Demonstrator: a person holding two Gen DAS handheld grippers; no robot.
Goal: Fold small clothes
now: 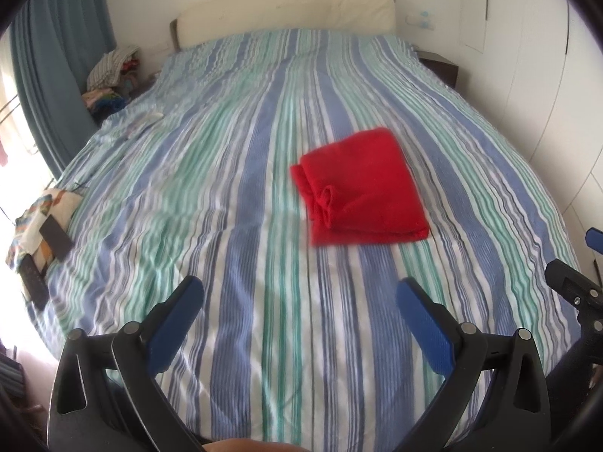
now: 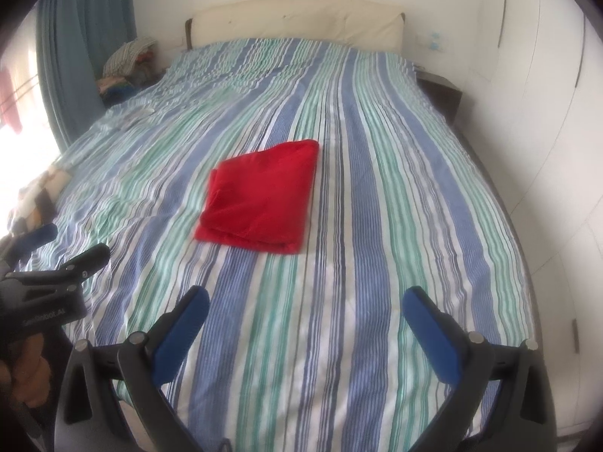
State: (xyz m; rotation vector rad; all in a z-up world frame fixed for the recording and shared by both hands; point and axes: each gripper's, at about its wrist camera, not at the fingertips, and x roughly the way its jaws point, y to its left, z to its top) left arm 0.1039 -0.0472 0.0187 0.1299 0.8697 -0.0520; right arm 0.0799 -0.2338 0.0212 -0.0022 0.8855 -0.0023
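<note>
A red garment (image 1: 363,186) lies folded into a compact rectangle on the striped bedspread (image 1: 233,188), with rolled sleeve ends showing at its left edge. It also shows in the right wrist view (image 2: 260,197), left of centre. My left gripper (image 1: 299,290) is open and empty, held above the bed short of the garment. My right gripper (image 2: 305,301) is open and empty, also held back near the foot of the bed. The left gripper shows at the left edge of the right wrist view (image 2: 66,252).
A cream headboard (image 1: 286,9) stands at the far end. A pile of clothes (image 1: 111,71) sits at the far left by blue curtains (image 1: 56,37). A patterned cloth with dark remotes (image 1: 41,226) lies at the left edge. White wardrobes (image 2: 546,94) line the right side.
</note>
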